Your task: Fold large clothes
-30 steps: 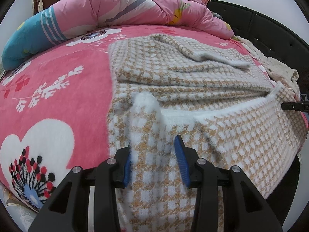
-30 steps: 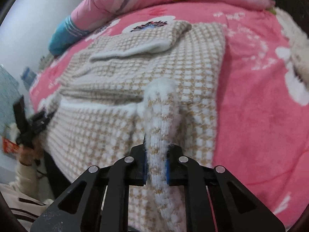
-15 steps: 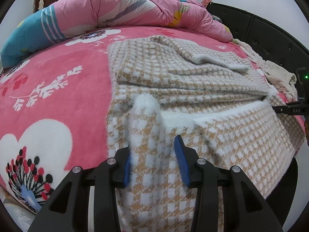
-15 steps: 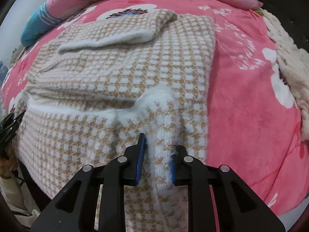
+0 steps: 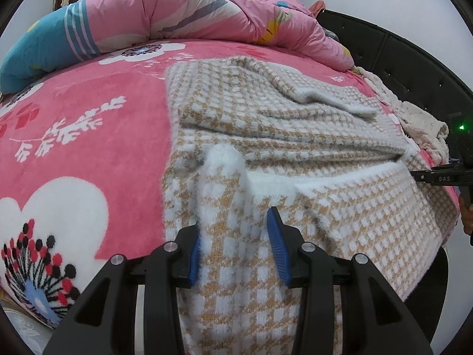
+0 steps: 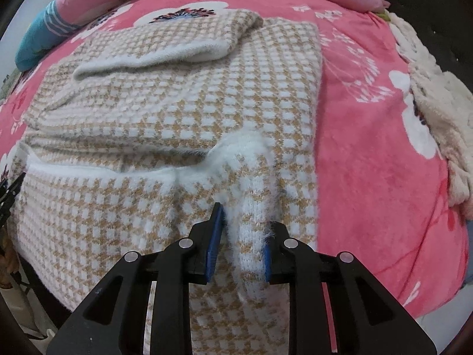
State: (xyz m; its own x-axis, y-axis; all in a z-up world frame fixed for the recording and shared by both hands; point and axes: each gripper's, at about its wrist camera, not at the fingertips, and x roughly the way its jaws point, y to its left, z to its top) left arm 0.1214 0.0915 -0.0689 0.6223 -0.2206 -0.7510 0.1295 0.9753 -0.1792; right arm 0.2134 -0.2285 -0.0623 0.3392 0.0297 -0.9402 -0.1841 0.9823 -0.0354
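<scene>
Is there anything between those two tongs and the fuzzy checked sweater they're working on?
Nothing visible. The tan-and-white houndstooth knit sweater lies on the pink floral blanket, and a raised fold of it already sits between the open left tongs and the open right tongs.

Lettering: we read "DAS" in pale capitals on the right gripper (image 5: 437, 177), on its black finger at the right edge of the left wrist view.
Other text: we find none legible elsewhere.
</scene>
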